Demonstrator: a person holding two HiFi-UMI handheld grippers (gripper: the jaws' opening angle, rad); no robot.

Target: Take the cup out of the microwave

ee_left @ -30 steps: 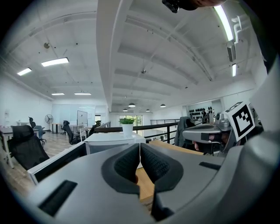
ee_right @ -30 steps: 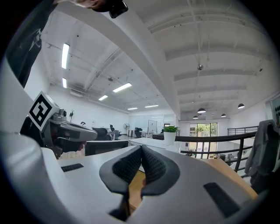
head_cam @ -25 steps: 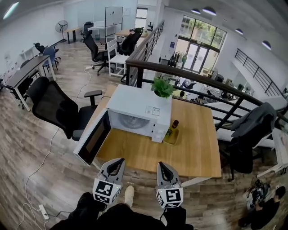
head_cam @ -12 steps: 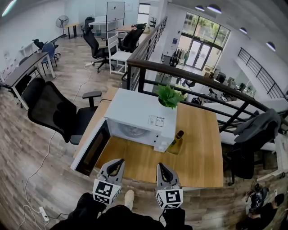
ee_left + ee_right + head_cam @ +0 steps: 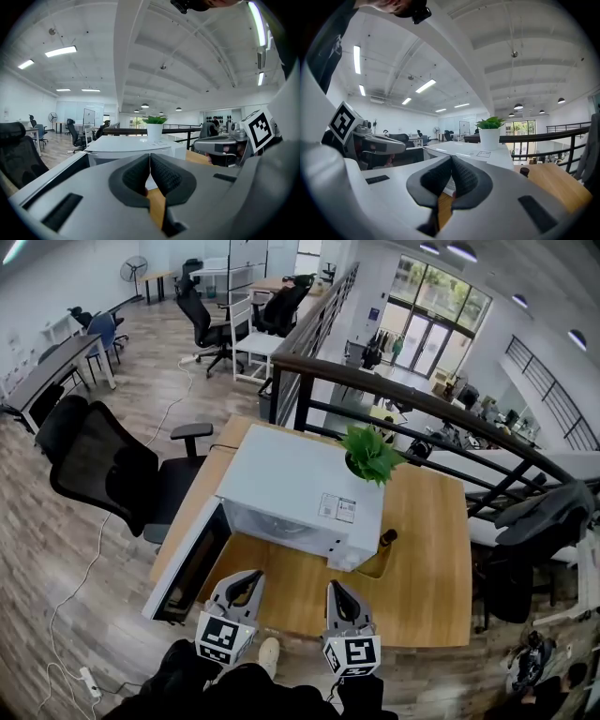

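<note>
A white microwave (image 5: 300, 493) stands on the wooden table (image 5: 422, 568), its door (image 5: 187, 563) swung open to the left. The cup is hidden from me; the cavity's inside does not show. My left gripper (image 5: 246, 579) and right gripper (image 5: 336, 589) hover side by side at the table's near edge, both shut with nothing between the pads. In the left gripper view the microwave (image 5: 126, 145) lies just ahead, beyond the shut left gripper (image 5: 150, 161). In the right gripper view the microwave (image 5: 473, 152) sits past the shut right gripper (image 5: 451, 165).
A potted green plant (image 5: 370, 454) stands on the microwave's far right corner. A dark bottle in a tray (image 5: 382, 547) sits right of the microwave. A black office chair (image 5: 103, 470) is left of the table, and a dark railing (image 5: 412, 399) runs behind it.
The table and microwave have drawn closer and lower in the head view as both grippers moved forward together toward the table's near edge. Both stayed shut.
</note>
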